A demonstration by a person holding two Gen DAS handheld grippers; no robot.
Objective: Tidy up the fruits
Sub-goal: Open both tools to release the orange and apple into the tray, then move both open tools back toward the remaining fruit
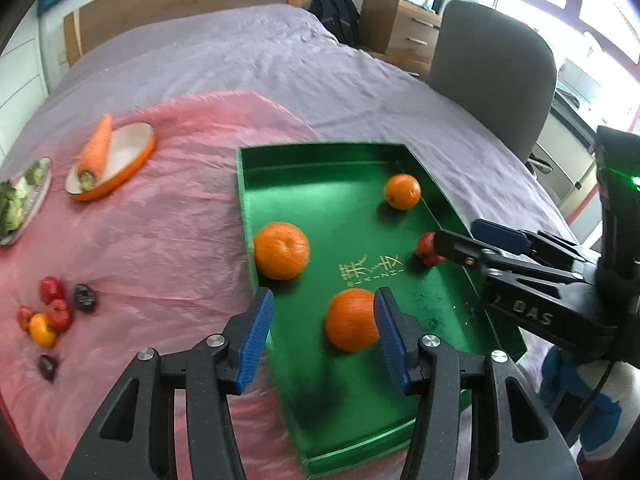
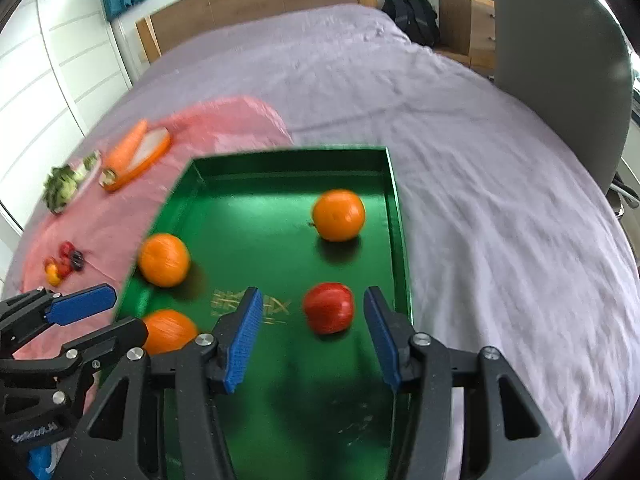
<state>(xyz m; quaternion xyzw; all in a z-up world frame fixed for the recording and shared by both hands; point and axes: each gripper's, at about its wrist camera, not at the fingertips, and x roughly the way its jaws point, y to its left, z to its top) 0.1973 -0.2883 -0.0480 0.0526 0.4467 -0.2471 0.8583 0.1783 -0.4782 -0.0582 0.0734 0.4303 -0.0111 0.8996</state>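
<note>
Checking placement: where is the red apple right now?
In the right wrist view the red apple lies in the green tray near its right wall, between the open right gripper fingers, untouched.

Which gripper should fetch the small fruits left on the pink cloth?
Probably left: the left gripper hangs at the green tray's cloth-side edge, nearer the small fruits; the right gripper straddles the red apple.
</note>
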